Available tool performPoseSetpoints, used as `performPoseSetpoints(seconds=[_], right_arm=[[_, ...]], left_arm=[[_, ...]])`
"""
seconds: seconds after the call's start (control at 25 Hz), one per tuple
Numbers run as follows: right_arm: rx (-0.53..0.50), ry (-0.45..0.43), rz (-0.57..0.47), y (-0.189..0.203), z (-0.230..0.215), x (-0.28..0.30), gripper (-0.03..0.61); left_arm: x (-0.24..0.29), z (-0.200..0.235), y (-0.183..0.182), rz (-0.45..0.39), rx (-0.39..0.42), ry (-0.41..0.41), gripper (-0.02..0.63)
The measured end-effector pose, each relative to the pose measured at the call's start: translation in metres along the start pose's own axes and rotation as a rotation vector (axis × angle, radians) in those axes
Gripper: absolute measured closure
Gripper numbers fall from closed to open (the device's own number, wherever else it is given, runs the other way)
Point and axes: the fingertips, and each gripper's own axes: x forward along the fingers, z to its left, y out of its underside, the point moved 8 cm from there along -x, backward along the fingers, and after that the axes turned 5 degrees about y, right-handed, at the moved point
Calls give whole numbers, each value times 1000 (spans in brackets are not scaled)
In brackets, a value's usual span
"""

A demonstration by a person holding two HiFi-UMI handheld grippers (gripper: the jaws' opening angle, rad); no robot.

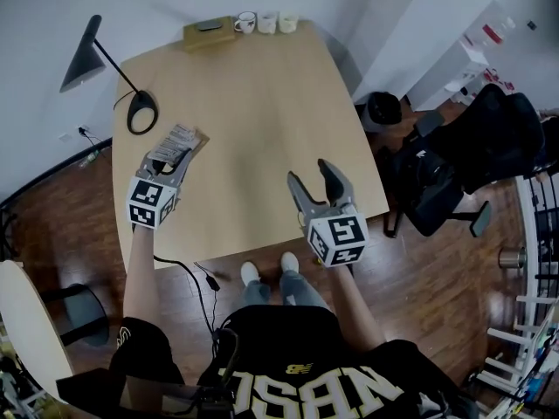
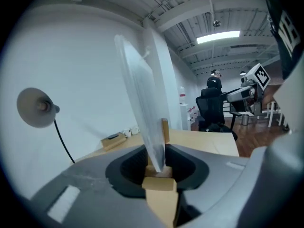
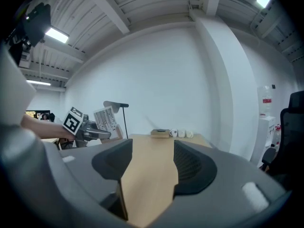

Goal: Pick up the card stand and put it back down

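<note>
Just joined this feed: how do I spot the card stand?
Over the light wooden table, near its left edge by the black desk lamp, the left claw grips the card stand. Only it has a clear printed panel rising from a small wooden block.

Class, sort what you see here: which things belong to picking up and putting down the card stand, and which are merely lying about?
Part of the job:
- card stand, clamped in the left gripper
- table

Lying about:
- desk lamp
- wooden box
- three cups
- office chair
- right gripper, open and empty
</note>
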Motion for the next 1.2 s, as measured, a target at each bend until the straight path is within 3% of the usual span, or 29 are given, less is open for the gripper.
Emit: performPoseSetpoints(seconds=[0.36, 0.6, 0.8, 0.88, 0.96, 1.08, 1.2], right_arm=[[42, -12, 169, 77, -5, 17, 299], [78, -55, 232, 117, -12, 23, 299], [79, -75, 264, 140, -14, 18, 299], [81, -81, 271, 144, -12, 15, 299], [79, -90, 277, 147, -10, 15, 299], [73, -105, 268, 142, -4, 15, 299], [50, -121, 243, 125, 6, 11, 299]], left_arm=[[110, -35, 98, 137, -86, 230, 491], [169, -71, 149, 207, 10, 453, 494], [191, -93, 162, 200, 63, 564, 494], [195, -96, 162, 205, 70, 572, 491], [200, -92, 164, 234, 42, 521, 478], [199, -81, 173, 298, -25, 410, 343], [179, -71, 175, 309, -86, 323, 272]])
